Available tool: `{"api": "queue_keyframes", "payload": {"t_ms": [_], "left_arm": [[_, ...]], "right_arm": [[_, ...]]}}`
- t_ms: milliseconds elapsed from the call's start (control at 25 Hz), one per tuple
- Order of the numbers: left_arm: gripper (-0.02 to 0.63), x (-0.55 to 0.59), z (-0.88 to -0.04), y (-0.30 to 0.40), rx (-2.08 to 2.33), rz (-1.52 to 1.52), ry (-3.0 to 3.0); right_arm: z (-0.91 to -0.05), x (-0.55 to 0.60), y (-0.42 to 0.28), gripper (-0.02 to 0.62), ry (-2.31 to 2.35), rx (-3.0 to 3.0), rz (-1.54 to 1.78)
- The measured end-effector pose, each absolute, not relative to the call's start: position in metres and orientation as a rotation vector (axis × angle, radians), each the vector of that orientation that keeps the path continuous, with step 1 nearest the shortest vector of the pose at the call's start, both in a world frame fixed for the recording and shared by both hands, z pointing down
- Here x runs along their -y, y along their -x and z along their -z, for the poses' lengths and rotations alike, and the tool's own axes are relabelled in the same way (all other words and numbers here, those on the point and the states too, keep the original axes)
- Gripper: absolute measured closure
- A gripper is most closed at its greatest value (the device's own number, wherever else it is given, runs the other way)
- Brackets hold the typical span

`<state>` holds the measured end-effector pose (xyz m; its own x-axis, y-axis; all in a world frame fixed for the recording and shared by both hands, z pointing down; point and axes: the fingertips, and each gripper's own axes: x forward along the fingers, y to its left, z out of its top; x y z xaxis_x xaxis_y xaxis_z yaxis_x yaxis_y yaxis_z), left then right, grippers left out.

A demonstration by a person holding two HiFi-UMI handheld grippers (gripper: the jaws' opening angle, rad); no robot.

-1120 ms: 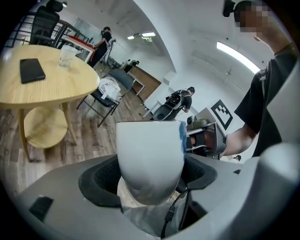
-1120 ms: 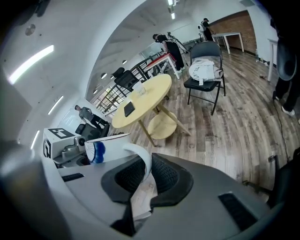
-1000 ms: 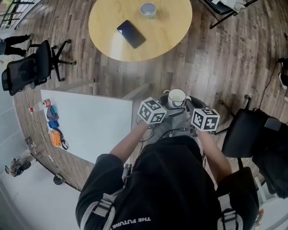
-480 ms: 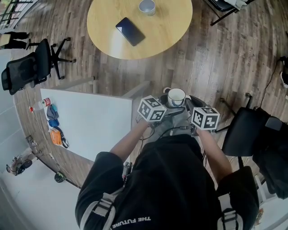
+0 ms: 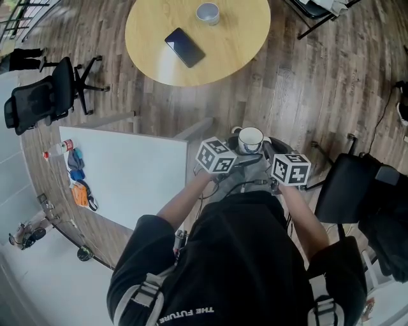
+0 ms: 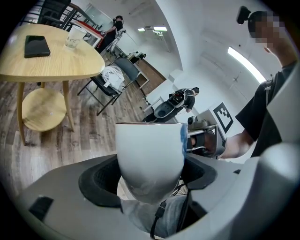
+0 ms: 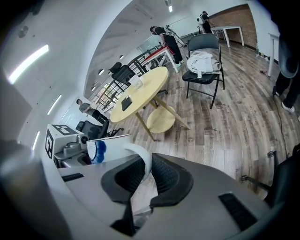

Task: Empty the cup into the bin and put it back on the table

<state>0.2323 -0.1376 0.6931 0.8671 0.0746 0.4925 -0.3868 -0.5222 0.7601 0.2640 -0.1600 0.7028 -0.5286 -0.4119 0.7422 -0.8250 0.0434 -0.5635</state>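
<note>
A white cup [image 5: 250,138] with a blue mark [image 7: 99,150] is held upright in front of the person, between both grippers. My left gripper [image 5: 237,156] is shut on the cup's body [image 6: 150,159], a black pad on each side of its lower half. My right gripper [image 5: 266,153] is shut on the cup's curved handle [image 7: 144,165]. What is inside the cup is hidden in both gripper views. The round wooden table [image 5: 223,51] stands farther off, toward the top of the head view.
On the round table lie a dark phone [image 5: 185,47] and a glass [image 5: 208,13]. A white board [image 5: 127,178] lies at the left, an office chair [image 5: 38,102] beyond it. A black chair [image 5: 347,188] stands close on the right. A folding chair [image 7: 204,61] holds cloth.
</note>
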Motion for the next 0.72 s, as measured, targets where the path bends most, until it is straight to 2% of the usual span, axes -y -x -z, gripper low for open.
{"api": "queue_keyframes", "payload": {"t_ms": [280, 720], "left_arm": [[0.209, 0.156, -0.660, -0.235, 0.265, -0.569, -2.184], [0.209, 0.207, -0.518, -0.211, 0.581, -0.404, -2.761]], "right_arm": [[-0.667, 0.180, -0.267, 0.541, -1.320, 2.080, -1.343], [-0.510, 0.232, -0.240, 0.541, -1.406, 2.620, -0.655]]}}
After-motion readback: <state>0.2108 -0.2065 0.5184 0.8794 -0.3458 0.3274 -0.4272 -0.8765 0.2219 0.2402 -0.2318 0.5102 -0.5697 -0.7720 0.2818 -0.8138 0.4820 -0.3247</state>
